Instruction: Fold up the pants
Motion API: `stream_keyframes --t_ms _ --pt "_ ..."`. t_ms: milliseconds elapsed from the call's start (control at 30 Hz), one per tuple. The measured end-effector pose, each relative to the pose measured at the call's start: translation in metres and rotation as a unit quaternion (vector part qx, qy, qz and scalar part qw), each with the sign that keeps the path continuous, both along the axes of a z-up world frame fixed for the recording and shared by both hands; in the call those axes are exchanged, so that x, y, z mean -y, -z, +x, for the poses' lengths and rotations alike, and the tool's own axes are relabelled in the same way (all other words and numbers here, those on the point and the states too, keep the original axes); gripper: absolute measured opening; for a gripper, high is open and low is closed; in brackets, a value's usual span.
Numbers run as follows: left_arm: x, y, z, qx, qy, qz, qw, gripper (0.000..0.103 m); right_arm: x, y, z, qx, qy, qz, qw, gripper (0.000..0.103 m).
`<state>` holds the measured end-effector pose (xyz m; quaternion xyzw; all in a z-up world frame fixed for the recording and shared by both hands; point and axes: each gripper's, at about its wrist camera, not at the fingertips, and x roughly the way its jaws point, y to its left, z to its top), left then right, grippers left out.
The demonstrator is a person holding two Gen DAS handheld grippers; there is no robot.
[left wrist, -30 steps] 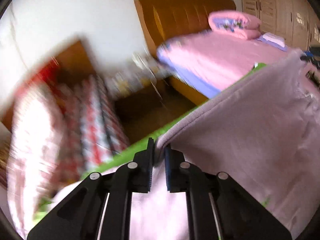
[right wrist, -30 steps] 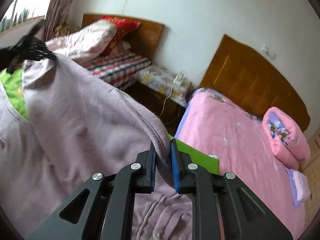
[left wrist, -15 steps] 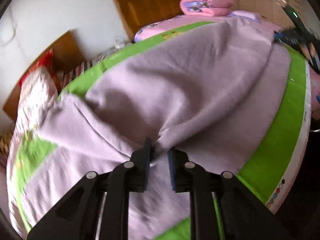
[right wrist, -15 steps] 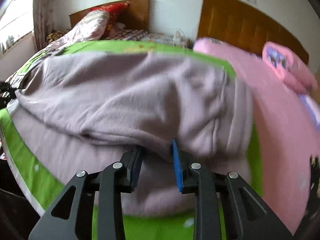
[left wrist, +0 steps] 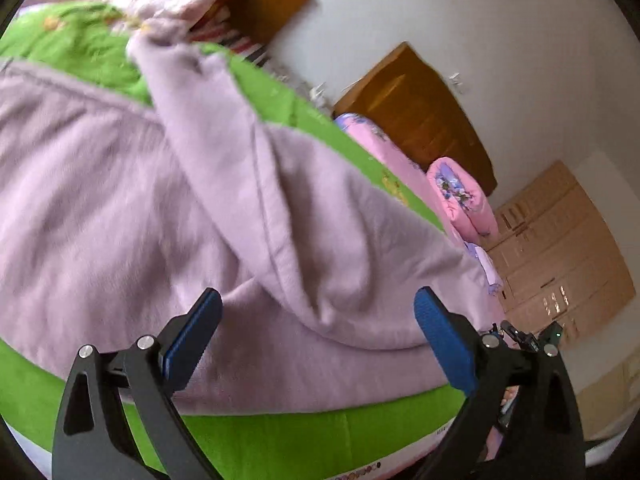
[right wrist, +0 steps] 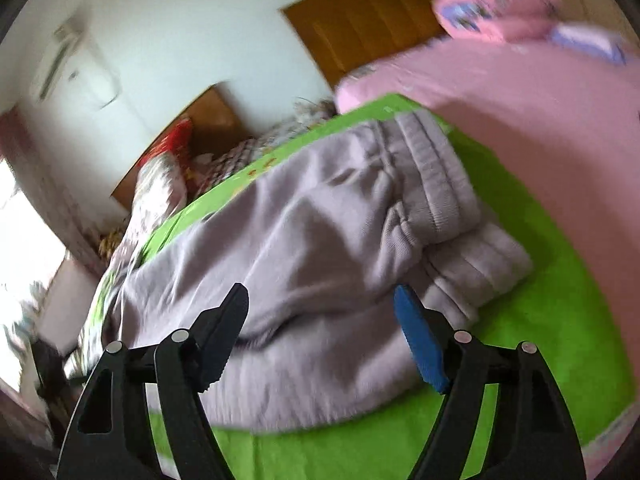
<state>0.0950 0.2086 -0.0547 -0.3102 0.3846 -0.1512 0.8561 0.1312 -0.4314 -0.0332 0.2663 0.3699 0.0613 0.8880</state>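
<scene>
The pants (left wrist: 168, 200) lie on the green surface (left wrist: 304, 436), folded over themselves so that an upper layer drapes across a lower one. From the left wrist view, the left gripper (left wrist: 316, 320) hangs just above the near edge of the cloth with its jaws spread wide, grasping nothing; a thick fold with a seam runs from the far cuff down toward the space between the fingers. From the right wrist view, the right gripper (right wrist: 320, 320) is likewise released, its jaws wide apart over the pants (right wrist: 304, 264). There the ribbed waistband (right wrist: 436, 184) is doubled, one band lying on another at the far right end of the garment, with green surface (right wrist: 532, 336) showing beside and in front of it. A pink bed (right wrist: 520, 104) stands just beyond the surface, with a rolled pink quilt (left wrist: 460, 196) at its wooden headboard (left wrist: 416, 108). Both views are somewhat blurred.
</scene>
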Motion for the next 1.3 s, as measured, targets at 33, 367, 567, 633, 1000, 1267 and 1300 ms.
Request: stream_keyframes --t_ms 33,367,567,633,1000,1267,1300 --pt "0.002 0.0 0.002 -0.002 -0.001 0.008 1.0 0.097 0.003 0.006 0.008 -0.02 0.013 0.011 1.0 0.073" --pt "-0.003 -0.006 0.006 -0.01 -0.012 0.032 0.9994 0.096 0.021 0.023 0.018 -0.015 0.094 0.008 0.995 0.038" --pt "-0.004 -0.005 0.02 -0.023 -0.021 0.051 0.9982 0.091 0.025 0.026 0.014 -0.014 0.09 0.007 0.996 0.038" --pt "0.0 -0.006 0.03 -0.039 -0.028 0.081 0.9956 0.081 0.028 0.027 0.011 -0.013 0.089 0.014 0.996 0.038" --pt "-0.024 -0.044 0.088 -0.02 -0.011 0.038 0.999 0.006 0.023 -0.006 0.028 -0.014 0.071 -0.041 0.997 0.018" --pt "-0.048 -0.124 0.086 0.099 -0.011 0.024 0.9948 0.006 0.031 -0.097 0.058 0.084 0.036 -0.047 0.995 0.017" --pt "-0.047 -0.117 0.072 0.097 -0.013 0.033 0.9946 0.007 0.032 -0.095 0.052 0.084 0.034 -0.045 0.995 0.017"
